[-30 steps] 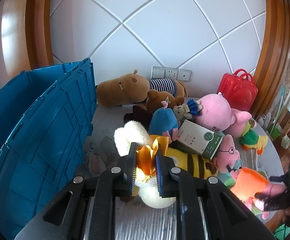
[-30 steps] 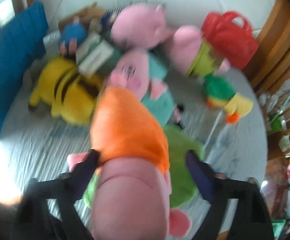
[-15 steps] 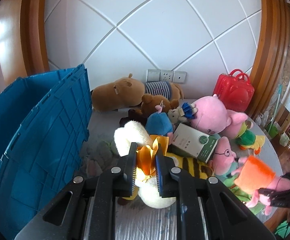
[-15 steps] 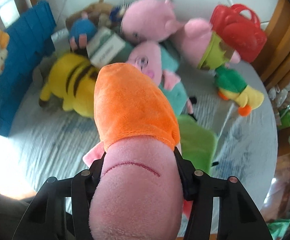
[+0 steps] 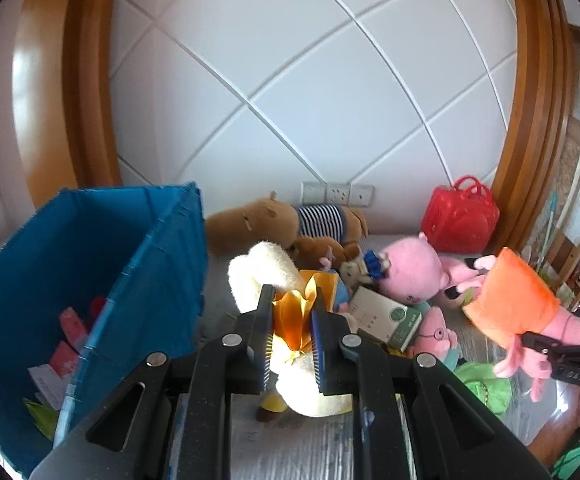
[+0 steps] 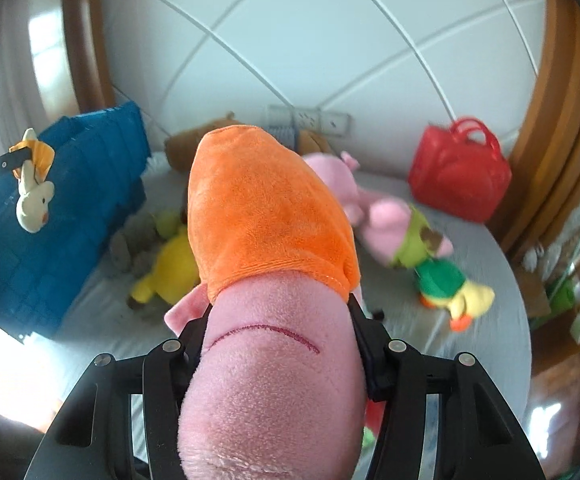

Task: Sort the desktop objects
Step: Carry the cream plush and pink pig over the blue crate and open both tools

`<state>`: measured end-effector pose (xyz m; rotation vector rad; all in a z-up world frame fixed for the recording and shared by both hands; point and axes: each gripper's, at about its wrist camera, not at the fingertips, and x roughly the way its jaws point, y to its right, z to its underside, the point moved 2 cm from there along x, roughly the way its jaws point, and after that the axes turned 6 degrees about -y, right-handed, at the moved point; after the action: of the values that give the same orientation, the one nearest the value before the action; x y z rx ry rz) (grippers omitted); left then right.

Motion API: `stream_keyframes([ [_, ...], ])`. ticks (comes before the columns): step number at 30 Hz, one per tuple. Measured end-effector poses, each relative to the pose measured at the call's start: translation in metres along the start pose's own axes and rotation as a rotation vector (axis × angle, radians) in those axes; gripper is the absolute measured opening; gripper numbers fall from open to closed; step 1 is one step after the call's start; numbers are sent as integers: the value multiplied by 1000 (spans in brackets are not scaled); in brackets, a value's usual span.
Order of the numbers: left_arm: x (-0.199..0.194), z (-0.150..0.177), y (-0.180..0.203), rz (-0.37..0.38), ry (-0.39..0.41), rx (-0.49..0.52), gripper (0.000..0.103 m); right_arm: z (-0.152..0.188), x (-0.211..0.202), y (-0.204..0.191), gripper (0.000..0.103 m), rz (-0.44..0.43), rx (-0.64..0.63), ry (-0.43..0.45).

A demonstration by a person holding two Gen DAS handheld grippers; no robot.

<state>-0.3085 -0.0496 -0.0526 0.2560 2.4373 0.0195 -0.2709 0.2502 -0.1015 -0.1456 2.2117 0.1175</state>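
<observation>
My left gripper (image 5: 292, 336) is shut on the orange bow of a cream plush rabbit (image 5: 265, 276), held in the air next to the open blue crate (image 5: 161, 264). The same rabbit (image 6: 33, 196) hangs by the crate (image 6: 69, 208) in the right wrist view. My right gripper (image 6: 279, 320) is shut on a pink pig plush in an orange dress (image 6: 265, 216), lifted above the table. That pig (image 5: 510, 304) and the right gripper (image 5: 546, 348) show at the right of the left wrist view.
Several plush toys lie on the grey table (image 6: 490, 280): a brown hippo (image 5: 257, 220), a big pink pig (image 5: 410, 272), a yellow striped toy (image 6: 169, 268), a green-and-yellow duck (image 6: 450, 284). A white-green box (image 5: 386, 316) and a red bag (image 5: 460, 216) are there. The crate holds papers (image 5: 61, 356).
Both grippers have risen with their toys. The left one has lifted the rabbit up beside the crate so its inside shows. The right one closed on the pig and raised it.
</observation>
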Motion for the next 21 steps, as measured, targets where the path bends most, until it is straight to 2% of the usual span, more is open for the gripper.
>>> stream_keyframes([
  [4, -30, -13, -35, -19, 42, -23, 16, -22, -7, -40, 54, -29, -46, 43],
  [10, -71, -25, -122, -84, 90, -71, 16, -70, -16, -146, 54, -107, -152, 117],
  [17, -100, -28, -240, -183, 106, -134, 16, -134, -14, -301, 54, -244, -281, 187],
  [21, -101, -21, -287, -212, 96, -149, 16, -158, -3, -375, 54, -293, -338, 197],
])
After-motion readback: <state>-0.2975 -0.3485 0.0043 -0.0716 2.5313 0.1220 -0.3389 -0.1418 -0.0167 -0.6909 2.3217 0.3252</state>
